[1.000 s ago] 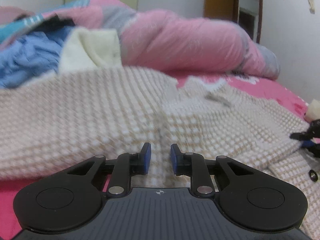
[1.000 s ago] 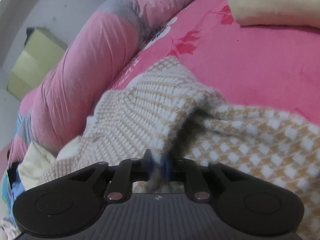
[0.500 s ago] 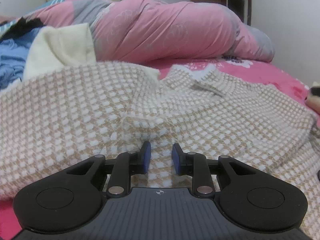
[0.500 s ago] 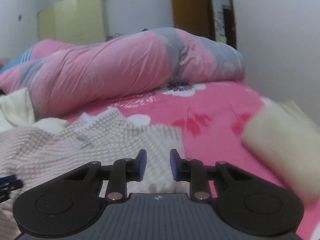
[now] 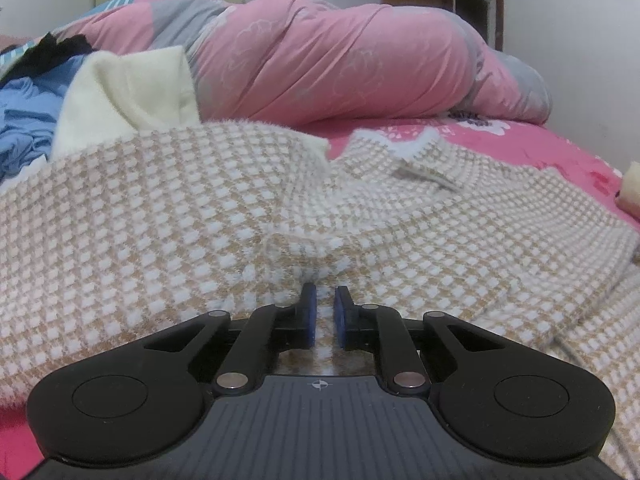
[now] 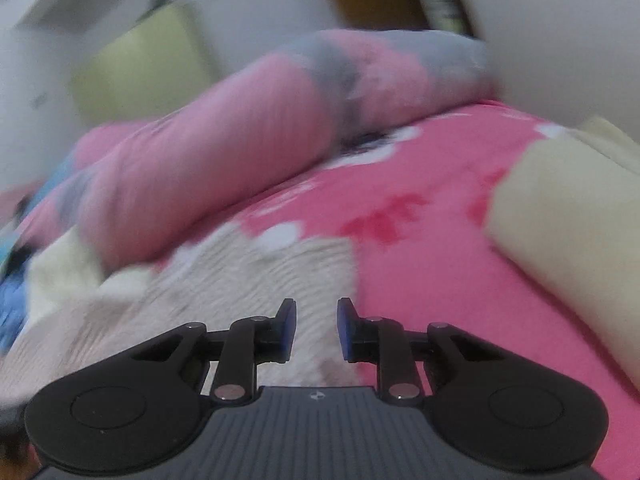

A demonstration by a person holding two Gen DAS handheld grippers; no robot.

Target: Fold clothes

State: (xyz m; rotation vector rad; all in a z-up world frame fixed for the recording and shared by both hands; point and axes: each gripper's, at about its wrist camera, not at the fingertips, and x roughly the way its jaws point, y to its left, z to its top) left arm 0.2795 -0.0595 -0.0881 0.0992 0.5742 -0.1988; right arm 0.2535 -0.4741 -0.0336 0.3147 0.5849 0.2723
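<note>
Pink quilt [image 5: 340, 60] behind sweater [image 5: 160, 208], cream garment [image 5: 132, 88] & blue clothes [image 5: 24, 120] at left.

A home bedroom: pink floral bedsheet [image 5: 560, 148], rolled quilt [image 5: 360, 68], wardrobe [image 6: 140, 56].

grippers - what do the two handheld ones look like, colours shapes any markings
Both look alike. The left tool and the right tool are matte black, each with two thin linkage arms ending in blue pads. Silver pivot pins sit at the joints, a round disc shape on each side, and a ribbed dark grey body with a small crosshair mark. No cables or sleeves show.
</note>
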